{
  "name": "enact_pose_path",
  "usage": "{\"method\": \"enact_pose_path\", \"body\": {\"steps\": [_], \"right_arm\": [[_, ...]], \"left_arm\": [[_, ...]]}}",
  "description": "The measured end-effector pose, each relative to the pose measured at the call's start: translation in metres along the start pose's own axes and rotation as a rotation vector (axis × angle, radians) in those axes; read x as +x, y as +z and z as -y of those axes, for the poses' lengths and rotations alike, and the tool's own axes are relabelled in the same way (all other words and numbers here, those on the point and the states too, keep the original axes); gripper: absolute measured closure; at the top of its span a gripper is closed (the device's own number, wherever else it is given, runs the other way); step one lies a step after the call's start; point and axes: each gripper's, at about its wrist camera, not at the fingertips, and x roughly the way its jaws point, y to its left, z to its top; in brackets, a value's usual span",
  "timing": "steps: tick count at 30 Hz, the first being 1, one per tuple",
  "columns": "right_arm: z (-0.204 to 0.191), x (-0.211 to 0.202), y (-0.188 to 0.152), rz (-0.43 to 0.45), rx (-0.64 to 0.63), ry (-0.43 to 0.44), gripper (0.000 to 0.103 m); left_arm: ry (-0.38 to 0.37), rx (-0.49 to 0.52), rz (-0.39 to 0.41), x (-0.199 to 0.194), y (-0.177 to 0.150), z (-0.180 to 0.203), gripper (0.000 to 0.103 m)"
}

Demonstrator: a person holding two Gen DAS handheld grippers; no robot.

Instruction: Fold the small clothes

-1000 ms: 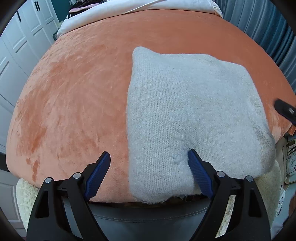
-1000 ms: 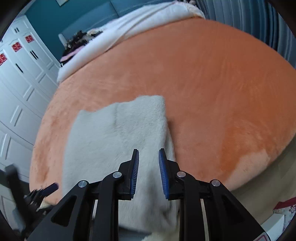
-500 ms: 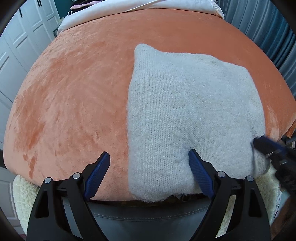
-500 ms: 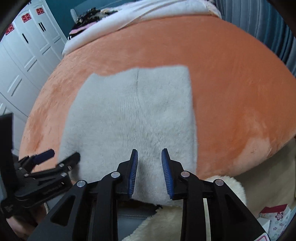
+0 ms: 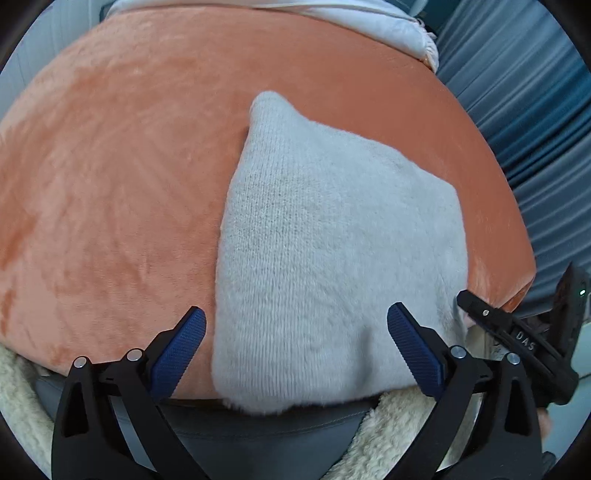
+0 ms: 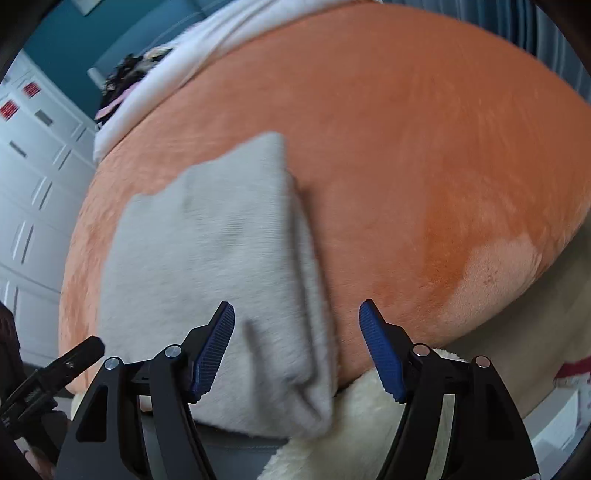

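1. A grey knit garment (image 5: 332, 266) lies folded on an orange plush bed cover (image 5: 110, 184), at the cover's near edge, with its bottom hem hanging slightly over that edge.
2. In the left wrist view, the garment's long axis runs from the near edge away toward the far side of the bed; its far left corner rises into a soft point, while the far right corner sits lower and squarer.
3. The left claw (image 5: 295, 345) is spread wide, its 2 blue pads on either side of the garment's near end; the left pad lies over the orange cover, the right pad over grey knit. It grips nothing.
4. The right claw (image 6: 297, 345) is also apart, straddling the garment's right-hand folded edge near the hem, where layered fabric shows. Whether the pads touch the cloth cannot be told.
5. A cream fleece fabric (image 6: 369, 417) shows below the bed edge.
6. White bedding (image 5: 369, 18) lies at the far end of the cover.
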Motion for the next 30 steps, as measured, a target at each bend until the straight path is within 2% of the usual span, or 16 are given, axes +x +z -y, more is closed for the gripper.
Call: {"method": "enact_pose_path", "body": {"steps": [3, 7, 9, 12, 13, 14, 15, 16, 17, 19, 23, 27, 30], "right_arm": [[0.015, 0.022, 0.008, -0.059, 0.041, 0.089, 0.031], [0.005, 0.055, 0.010, -0.093, 0.092, 0.208, 0.025], [-0.001, 0.062, 0.010, -0.079, 0.098, 0.211, 0.023], [-0.008, 0.065, 0.013, -0.069, 0.087, 0.211, 0.023], [-0.007, 0.063, 0.013, -0.069, 0.085, 0.216, 0.030], [-0.009, 0.062, 0.014, -0.070, 0.085, 0.228, 0.045], [-0.014, 0.061, 0.016, -0.078, 0.084, 0.249, 0.051], [-0.019, 0.055, 0.014, -0.075, 0.078, 0.244, 0.062], [-0.025, 0.050, 0.015, -0.066, 0.051, 0.225, 0.068], [-0.041, 0.031, 0.016, -0.025, -0.020, 0.193, 0.071], [-0.063, -0.022, 0.017, 0.090, -0.036, 0.244, 0.074], [-0.088, -0.091, 0.019, 0.231, -0.073, 0.264, 0.075], [-0.108, -0.136, 0.017, 0.319, -0.117, 0.280, 0.076]], "left_arm": [[0.018, -0.021, -0.057, 0.031, 0.007, -0.004, 0.006], [-0.037, -0.072, -0.072, 0.052, 0.008, -0.008, 0.005], [-0.052, -0.101, -0.087, 0.057, 0.010, -0.008, 0.005], [-0.037, -0.083, -0.101, 0.055, 0.013, 0.000, 0.007], [-0.029, -0.067, -0.102, 0.052, 0.015, 0.005, 0.011], [-0.024, -0.051, -0.106, 0.049, 0.017, 0.010, 0.014], [-0.012, -0.021, -0.107, 0.044, 0.018, 0.017, 0.023], [-0.006, 0.003, -0.106, 0.038, 0.019, 0.022, 0.034], [0.000, 0.030, -0.100, 0.031, 0.020, 0.027, 0.044], [0.003, 0.087, -0.076, 0.013, 0.024, 0.038, 0.049], [-0.028, 0.143, -0.009, -0.029, 0.034, 0.052, 0.051], [-0.120, 0.161, 0.044, -0.077, 0.040, 0.058, 0.051], [-0.156, 0.207, 0.125, -0.116, 0.043, 0.066, 0.051]]}}
